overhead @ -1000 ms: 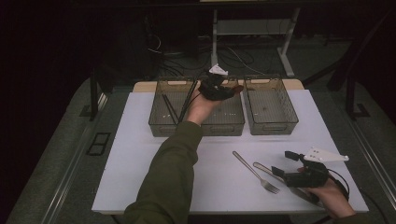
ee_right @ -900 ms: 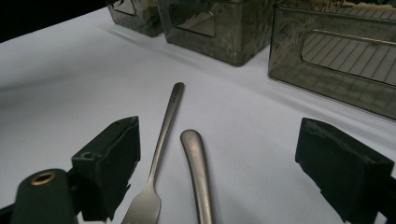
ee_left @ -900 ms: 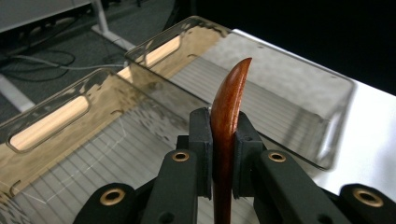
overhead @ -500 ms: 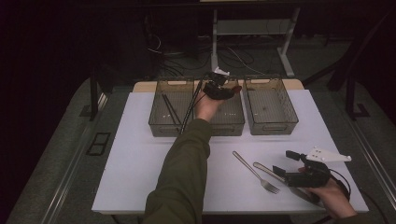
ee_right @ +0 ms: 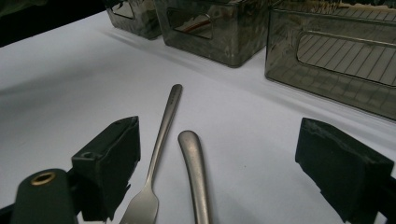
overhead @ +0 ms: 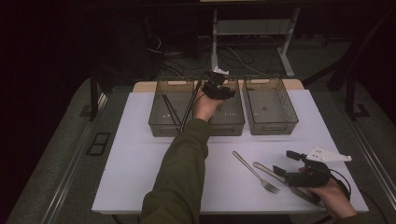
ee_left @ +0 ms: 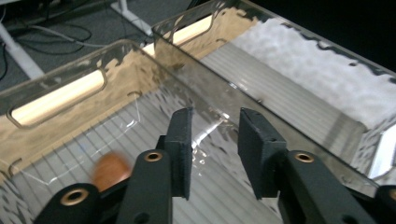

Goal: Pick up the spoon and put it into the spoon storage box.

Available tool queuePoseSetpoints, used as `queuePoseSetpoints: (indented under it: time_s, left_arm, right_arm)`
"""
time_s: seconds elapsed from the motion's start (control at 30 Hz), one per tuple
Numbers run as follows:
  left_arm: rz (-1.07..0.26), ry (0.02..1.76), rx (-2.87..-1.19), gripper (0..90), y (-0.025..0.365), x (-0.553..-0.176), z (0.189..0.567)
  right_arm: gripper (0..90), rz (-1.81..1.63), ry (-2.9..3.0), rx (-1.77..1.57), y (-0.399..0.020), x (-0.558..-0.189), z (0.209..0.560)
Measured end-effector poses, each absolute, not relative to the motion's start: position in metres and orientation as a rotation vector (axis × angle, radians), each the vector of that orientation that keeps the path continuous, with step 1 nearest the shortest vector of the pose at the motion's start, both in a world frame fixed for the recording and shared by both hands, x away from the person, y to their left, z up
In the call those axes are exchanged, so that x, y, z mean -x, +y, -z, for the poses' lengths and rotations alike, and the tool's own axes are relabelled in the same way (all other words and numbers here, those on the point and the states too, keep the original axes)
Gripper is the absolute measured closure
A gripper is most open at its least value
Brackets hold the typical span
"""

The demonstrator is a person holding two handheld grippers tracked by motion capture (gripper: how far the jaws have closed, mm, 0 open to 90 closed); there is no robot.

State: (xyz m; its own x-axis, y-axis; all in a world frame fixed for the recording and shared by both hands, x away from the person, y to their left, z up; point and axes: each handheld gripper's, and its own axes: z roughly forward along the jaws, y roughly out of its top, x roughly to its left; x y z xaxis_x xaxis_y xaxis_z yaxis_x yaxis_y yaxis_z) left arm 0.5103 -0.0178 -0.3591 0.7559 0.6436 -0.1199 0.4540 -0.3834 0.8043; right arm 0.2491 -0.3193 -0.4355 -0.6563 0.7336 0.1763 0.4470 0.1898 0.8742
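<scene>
**While one hand lets go, the other waits by the fork**

As I sort things into the bins, my left gripper hangs over the middle bin at the far side of the table. Its jaws have just been opening. They stand a little apart now, and nothing is between them. Down in that bin I see a blurry orange-brown spot. I cannot tell what it is.

To do this step well, I would keep the jaws apart and lift straight up. That way I will not bump the bin wall or drag anything back out.

My left arm is stretched long across the table, and the gripper tips down into the bin.

My right hand rests at the near right corner. The right gripper lies low and level, and its jaws are wide with nothing in them. The fork lies on the table just in front of it. A second metal piece lies just beside the fork, on the right. I think the fork goes next, so I would close on its thin handle only.
</scene>
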Motion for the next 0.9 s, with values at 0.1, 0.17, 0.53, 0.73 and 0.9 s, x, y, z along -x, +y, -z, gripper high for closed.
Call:
queuePoseSetpoints:
  time_s: [0.1,0.17,0.53,0.73,0.9]
  left_arm:
    - [-0.255,0.785,-2.023,58.6,-0.017,-0.505,0.352]
    - [-0.247,0.752,-2.029,56.8,-0.015,-0.501,0.348]
    - [-0.184,0.643,-2.007,43.3,-0.004,-0.463,0.326]
    - [-0.166,0.593,-2.029,37.8,0.007,-0.438,0.327]
    - [-0.175,0.549,-2.037,31.6,0.018,-0.416,0.331]
  right_arm:
    - [13.3,-1.447,2.187,-1.126,-0.32,-0.249,0.436]
    - [13.3,-1.437,2.184,-1.114,-0.32,-0.249,0.436]
    - [13.6,-1.449,2.17,-1.149,-0.324,-0.252,0.434]
    - [13.6,-1.462,2.18,-1.194,-0.327,-0.255,0.433]
    - [13.4,-1.461,2.175,-1.194,-0.327,-0.253,0.431]
